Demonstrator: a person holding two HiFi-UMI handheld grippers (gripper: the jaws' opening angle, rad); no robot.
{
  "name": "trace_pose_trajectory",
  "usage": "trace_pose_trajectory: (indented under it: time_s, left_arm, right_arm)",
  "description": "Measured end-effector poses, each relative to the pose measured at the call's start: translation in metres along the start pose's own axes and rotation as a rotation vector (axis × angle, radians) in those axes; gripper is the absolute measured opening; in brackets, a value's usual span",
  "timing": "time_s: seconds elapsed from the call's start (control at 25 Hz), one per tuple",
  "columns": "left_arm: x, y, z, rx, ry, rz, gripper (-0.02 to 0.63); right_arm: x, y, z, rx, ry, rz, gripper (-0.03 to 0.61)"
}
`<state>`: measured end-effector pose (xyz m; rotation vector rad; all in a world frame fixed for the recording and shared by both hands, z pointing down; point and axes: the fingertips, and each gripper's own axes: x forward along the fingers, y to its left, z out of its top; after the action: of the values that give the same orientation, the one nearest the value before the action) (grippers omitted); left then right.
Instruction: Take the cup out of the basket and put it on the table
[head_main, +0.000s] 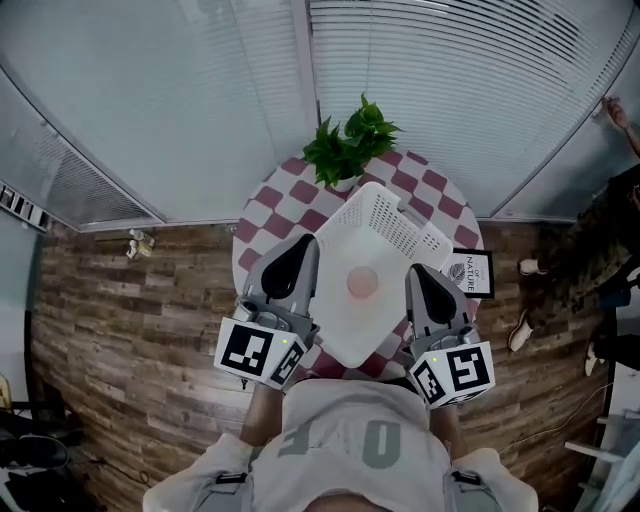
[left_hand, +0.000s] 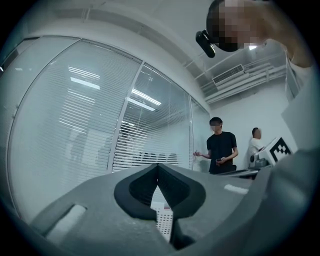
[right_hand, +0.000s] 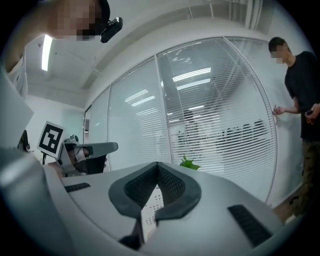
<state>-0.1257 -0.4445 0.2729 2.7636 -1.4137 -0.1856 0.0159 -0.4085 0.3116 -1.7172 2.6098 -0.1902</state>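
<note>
A white perforated basket (head_main: 380, 225) stands on the small round checkered table (head_main: 270, 205). A pink cup (head_main: 362, 283) sits upright inside it, near its front. My left gripper (head_main: 300, 243) hangs just left of the basket, jaws shut with nothing between them. My right gripper (head_main: 420, 272) hangs at the basket's right side, tips together and empty. In the left gripper view the jaws (left_hand: 159, 166) meet at the tips, a bit of white basket (left_hand: 164, 221) showing below. The right gripper view shows its jaws (right_hand: 158, 165) closed the same way, basket mesh (right_hand: 150, 210) beneath.
A green potted plant (head_main: 348, 148) stands at the table's far edge. A framed card (head_main: 470, 272) rests at the table's right edge. Window blinds close off the far side. People stand at the right (head_main: 590, 250). The floor is wood planks.
</note>
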Motion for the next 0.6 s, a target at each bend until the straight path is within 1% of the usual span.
trace_pose_trajectory:
  time_s: [0.08,0.24,0.28,0.4,0.52,0.6]
  left_arm:
    - [0.008,-0.001,-0.003,0.020,0.024,0.004,0.005]
    - [0.033,0.001,-0.013,0.107,0.105,-0.015,0.006]
    - [0.039,0.000,-0.015,0.113,0.124,-0.027,0.022]
    - [0.058,-0.006,-0.022,0.108,0.189,-0.083,0.124]
    - [0.081,-0.012,-0.040,0.167,0.268,-0.112,0.226]
    - [0.092,-0.018,-0.063,0.209,0.344,-0.141,0.237]
  right_arm:
    - [0.004,-0.003,0.001,0.008,0.001,0.025,0.008]
    - [0.007,-0.016,0.006,-0.033,-0.002,0.039,0.008]
    - [0.006,-0.022,0.005,-0.031,0.005,0.039,0.008]
    - [0.002,-0.042,0.000,0.002,0.019,0.041,0.008]
    - [-0.001,-0.060,-0.008,0.047,0.025,0.035,0.008]
    - [-0.004,-0.067,-0.017,0.077,0.033,0.034,0.008]
